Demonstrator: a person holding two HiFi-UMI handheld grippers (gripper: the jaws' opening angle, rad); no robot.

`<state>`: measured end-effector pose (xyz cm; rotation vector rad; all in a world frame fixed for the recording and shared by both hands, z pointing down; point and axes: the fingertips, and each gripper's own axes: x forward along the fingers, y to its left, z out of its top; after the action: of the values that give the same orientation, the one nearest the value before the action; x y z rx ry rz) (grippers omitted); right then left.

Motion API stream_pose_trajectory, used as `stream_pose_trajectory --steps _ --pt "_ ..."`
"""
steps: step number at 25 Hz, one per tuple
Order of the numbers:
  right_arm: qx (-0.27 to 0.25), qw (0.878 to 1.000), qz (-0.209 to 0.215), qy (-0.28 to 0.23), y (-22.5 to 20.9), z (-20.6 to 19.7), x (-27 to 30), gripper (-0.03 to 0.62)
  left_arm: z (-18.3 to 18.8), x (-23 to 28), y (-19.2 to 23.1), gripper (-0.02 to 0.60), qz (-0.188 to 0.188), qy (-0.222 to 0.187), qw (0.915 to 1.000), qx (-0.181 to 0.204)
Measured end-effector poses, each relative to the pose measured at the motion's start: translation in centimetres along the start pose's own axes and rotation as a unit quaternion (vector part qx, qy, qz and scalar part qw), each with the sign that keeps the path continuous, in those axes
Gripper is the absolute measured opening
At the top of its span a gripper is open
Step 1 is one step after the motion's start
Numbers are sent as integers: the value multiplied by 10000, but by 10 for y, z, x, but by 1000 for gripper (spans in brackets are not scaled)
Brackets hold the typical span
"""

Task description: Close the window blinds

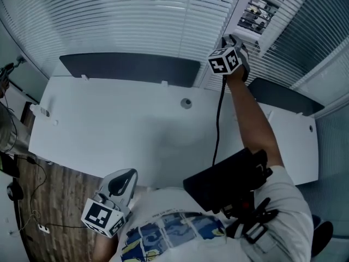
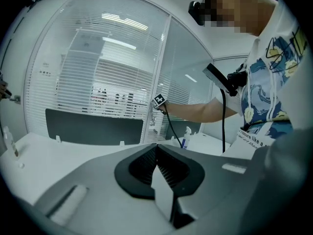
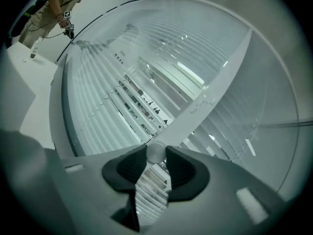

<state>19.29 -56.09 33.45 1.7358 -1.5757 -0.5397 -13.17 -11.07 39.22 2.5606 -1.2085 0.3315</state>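
Right now the R gripper (image 1: 235,41), up at the window blinds (image 1: 136,21), is clamped on what looks like their clear tilt wand (image 3: 156,152), while the L gripper (image 2: 156,150) sits low by the desk (image 1: 109,130), jaws together w/ nothing in them.

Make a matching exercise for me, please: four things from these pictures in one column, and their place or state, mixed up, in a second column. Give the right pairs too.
Column A
1. left gripper
2. right gripper
3. spray bottle
4. dark panel

Column B
a. stands upright on a white desk
b. shut, nothing between the jaws
c. runs below the blinds
d. shut on the clear wand

Pairs: 1-b, 2-d, 3-a, 4-c
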Motion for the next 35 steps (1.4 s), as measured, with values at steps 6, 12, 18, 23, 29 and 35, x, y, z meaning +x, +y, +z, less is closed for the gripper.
stream_pose_trajectory --steps 6,12,18,23,29,35 --pt "-652 9977 -178 -18 1 -1 2 124 0 0 0 5 9 -6 10000 -1" --pt "-1336 9905 -338 22 6 -3 6 124 -1 -1 -1 5 17 -8 10000 7" --pt "-1897 9804 -531 71 6 -6 7 124 -2 -3 -3 5 33 2 10000 10" --pt "-2061 9770 -549 81 7 -7 8 124 -1 -4 -4 5 50 3 10000 18" --pt "-2285 9710 -698 61 8 -8 9 124 -5 -2 -4 5 65 5 10000 34" --pt "-2487 9656 -760 72 8 -9 9 124 -4 -4 -6 5 66 -2 10000 24"
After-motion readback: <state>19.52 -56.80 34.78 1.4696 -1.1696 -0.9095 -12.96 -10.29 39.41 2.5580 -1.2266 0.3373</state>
